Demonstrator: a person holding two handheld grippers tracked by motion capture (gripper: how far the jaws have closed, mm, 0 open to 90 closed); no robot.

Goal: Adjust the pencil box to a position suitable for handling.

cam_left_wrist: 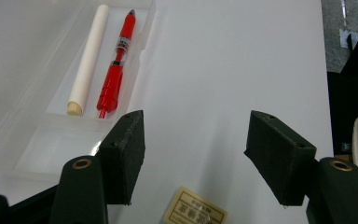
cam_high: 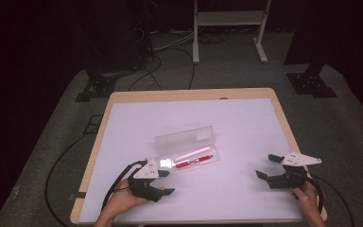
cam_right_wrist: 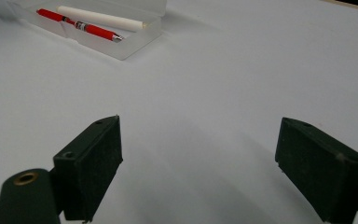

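Note:
A clear plastic pencil case (cam_high: pixel 205 134) lies open in the middle of the white table top (cam_high: pixel 246 123). Its tray holds a red pen (cam_high: pixel 194 161) and a white stick (cam_high: pixel 192 153) side by side. My left gripper (cam_high: pixel 168 182) sits at the tray's near left end, jaws open with nothing between them. In the left gripper view the red pen (cam_left_wrist: pixel 115 70) and white stick (cam_left_wrist: pixel 90 58) lie just beyond the left fingertip, and the left gripper (cam_left_wrist: pixel 196 158) spans bare table. My right gripper (cam_high: pixel 265 166) rests open at the near right, well apart from the case (cam_right_wrist: pixel 130 44).
A small yellow label (cam_left_wrist: pixel 195 212) lies on the table under the left gripper. The table's wooden edge (cam_high: pixel 99 142) frames the white top. Beyond the table, cables (cam_high: pixel 170 61), a white frame (cam_high: pixel 229 28) and dark stands (cam_high: pixel 312 82) are on the floor.

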